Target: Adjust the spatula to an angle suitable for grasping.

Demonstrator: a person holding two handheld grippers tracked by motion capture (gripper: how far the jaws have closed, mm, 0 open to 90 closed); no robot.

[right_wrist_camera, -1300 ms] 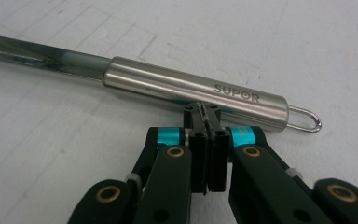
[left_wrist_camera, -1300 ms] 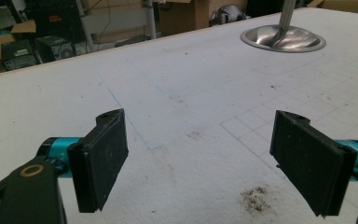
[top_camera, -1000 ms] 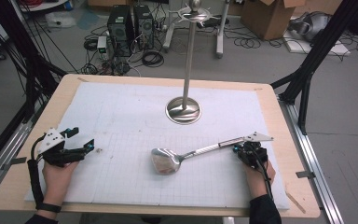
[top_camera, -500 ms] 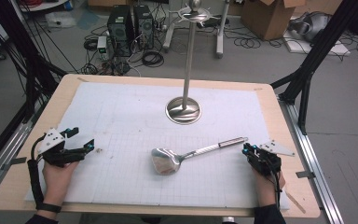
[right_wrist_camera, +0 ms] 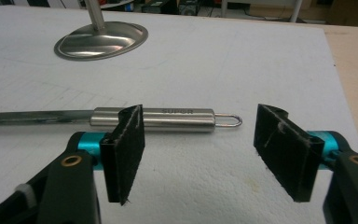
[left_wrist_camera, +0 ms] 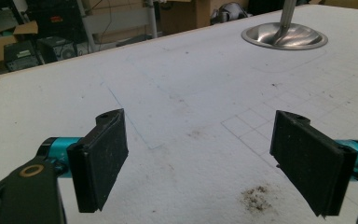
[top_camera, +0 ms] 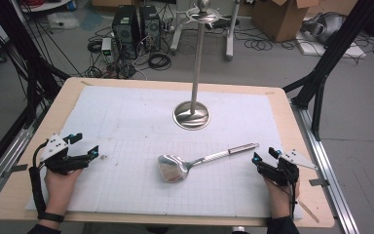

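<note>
Table (top_camera: 39, 204) of pale wood under one white gridded mat (top_camera: 126, 126), with three metal or tool items to count: one spatula, one stand, two grippers. One steel spatula (top_camera: 197, 162) lies flat on the mat, near the front and right of centre, blade to the left, handle (right_wrist_camera: 163, 118) pointing right. One steel stand (top_camera: 192, 115), a round base with an upright pole, sits farther back at centre. The left gripper (top_camera: 83, 151) rests at the near left, jaws released and wide, with what looks like one small dark smudge (left_wrist_camera: 256, 196) on the mat between them. The right gripper (top_camera: 264, 158) sits at the near right, just beside the handle's end; its jaws have just been opening and grasp nothing, the handle lying beyond them.
</note>
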